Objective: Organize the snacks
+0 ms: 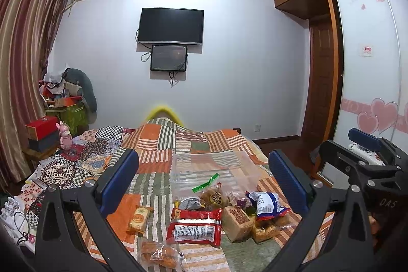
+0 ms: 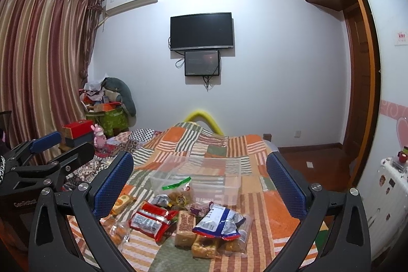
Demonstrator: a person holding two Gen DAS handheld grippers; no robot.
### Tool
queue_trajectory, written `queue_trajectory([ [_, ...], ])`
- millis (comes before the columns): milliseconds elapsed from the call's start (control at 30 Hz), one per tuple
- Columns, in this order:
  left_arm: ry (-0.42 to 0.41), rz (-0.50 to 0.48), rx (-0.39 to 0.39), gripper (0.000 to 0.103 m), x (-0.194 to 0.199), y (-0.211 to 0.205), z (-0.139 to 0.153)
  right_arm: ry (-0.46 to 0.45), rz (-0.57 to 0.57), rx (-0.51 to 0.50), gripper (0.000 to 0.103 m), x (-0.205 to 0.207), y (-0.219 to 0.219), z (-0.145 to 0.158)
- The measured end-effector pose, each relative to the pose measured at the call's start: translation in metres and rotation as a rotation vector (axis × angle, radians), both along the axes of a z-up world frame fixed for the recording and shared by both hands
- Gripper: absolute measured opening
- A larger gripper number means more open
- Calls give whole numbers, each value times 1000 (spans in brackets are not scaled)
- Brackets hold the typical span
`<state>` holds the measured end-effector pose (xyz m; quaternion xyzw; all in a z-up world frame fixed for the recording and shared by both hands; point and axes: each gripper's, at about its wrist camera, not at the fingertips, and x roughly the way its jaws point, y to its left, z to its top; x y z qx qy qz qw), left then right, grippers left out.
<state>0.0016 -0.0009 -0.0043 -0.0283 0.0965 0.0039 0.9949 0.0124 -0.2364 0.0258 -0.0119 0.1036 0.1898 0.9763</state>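
Snacks [image 2: 183,221] are all still sitting loose mid-bed [image 2: 280,218], clear bin [image 2: 196,177] is looking empty, both grippers [image 1: 204,182] [image 2: 199,185] are hanging wide open, holding nothing.

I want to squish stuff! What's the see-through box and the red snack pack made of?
The see-through box looks like hard clear plastic: the quilt's stripes show through its walls, and its edges hold straight. The red snack pack looks like thin shiny plastic film: it's crinkled and catches the light. Probably squishy, but I can't tell what's inside.
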Motion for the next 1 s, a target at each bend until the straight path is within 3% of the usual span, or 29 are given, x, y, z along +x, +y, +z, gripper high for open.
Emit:
queue_trajectory([
  [1000, -3, 6, 1, 103, 0, 0, -5, 9, -6, 8, 103, -1, -5, -3],
])
